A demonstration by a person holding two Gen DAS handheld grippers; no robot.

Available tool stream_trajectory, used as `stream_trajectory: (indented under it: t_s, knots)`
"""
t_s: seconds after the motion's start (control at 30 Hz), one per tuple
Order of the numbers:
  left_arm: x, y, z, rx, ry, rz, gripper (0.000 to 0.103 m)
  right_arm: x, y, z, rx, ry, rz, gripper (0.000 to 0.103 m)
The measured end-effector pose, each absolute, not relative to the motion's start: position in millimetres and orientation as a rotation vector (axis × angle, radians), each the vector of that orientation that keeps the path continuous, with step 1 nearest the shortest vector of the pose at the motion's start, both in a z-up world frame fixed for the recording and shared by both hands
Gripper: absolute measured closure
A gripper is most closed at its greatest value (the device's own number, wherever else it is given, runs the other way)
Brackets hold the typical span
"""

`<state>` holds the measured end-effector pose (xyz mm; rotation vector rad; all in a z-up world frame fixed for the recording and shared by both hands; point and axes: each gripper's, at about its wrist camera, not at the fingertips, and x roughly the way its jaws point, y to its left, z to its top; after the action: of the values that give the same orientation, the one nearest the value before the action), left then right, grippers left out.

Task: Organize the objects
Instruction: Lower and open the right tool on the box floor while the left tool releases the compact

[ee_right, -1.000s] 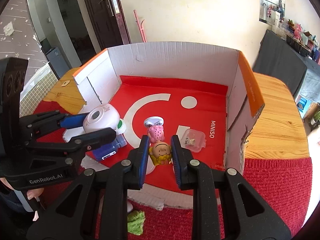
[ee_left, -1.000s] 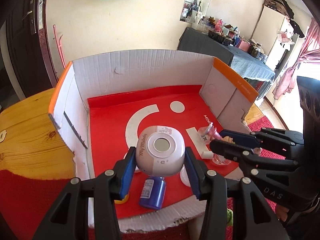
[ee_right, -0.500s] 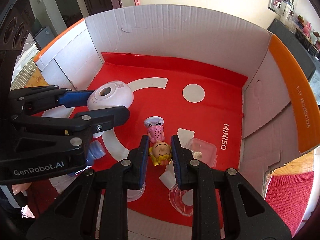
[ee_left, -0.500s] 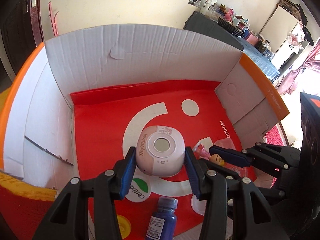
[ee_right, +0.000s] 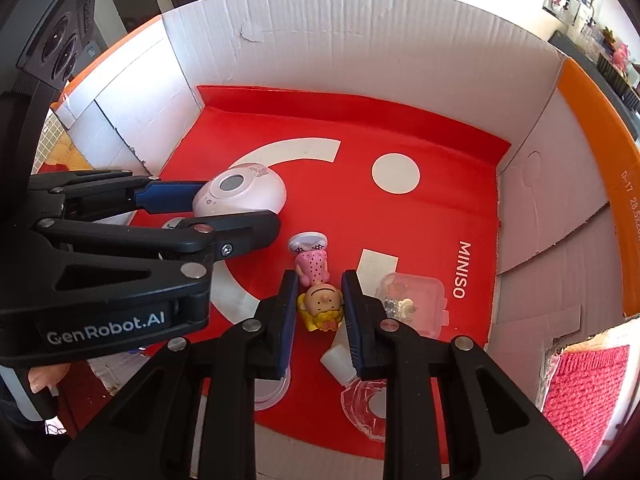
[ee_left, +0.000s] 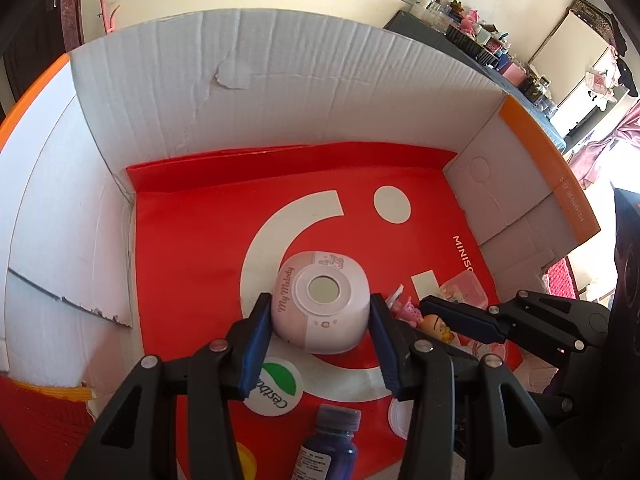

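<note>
Both tongs lowered into box [ee_left: 320, 92], pink device [ee_left: 320, 308] clamped left [ee_left: 318, 344], doll [ee_right: 320, 304] right [ee_right: 318, 308]

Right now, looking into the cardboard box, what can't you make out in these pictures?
- Blue plastic bottle: left wrist view, bottom edge cuts off its base and label.
- Clear glass perfume bottle: right wrist view, right gripper covers part of it.
- Small clear plastic case: contents too small to identify.
- Round pink-and-white device: whether it touches the red floor, hidden by left gripper.
</note>
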<state>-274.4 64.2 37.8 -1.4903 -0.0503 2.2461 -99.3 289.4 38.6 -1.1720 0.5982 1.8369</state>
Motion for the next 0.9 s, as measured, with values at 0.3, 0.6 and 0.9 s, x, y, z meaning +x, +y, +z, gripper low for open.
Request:
stream_trajectory:
  t_s: [0.3,0.6,0.9]
  knots:
    - [-271.9,65.6,36.9,-1.495,-0.021,2.257,0.053,-97.0,285.4,37.3,-1.168,0.601,1.836,0.082]
    - [-269.9,65.0,36.0,-1.492,-0.003,2.265,0.053,-92.8,283.9,35.9,-1.165,0.612,1.835,0.082]
    - [-269.6,61.4,34.6,-1.492,-0.009,2.264,0.053,-90.5,281.1,34.8,-1.168,0.611,1.832,0.081]
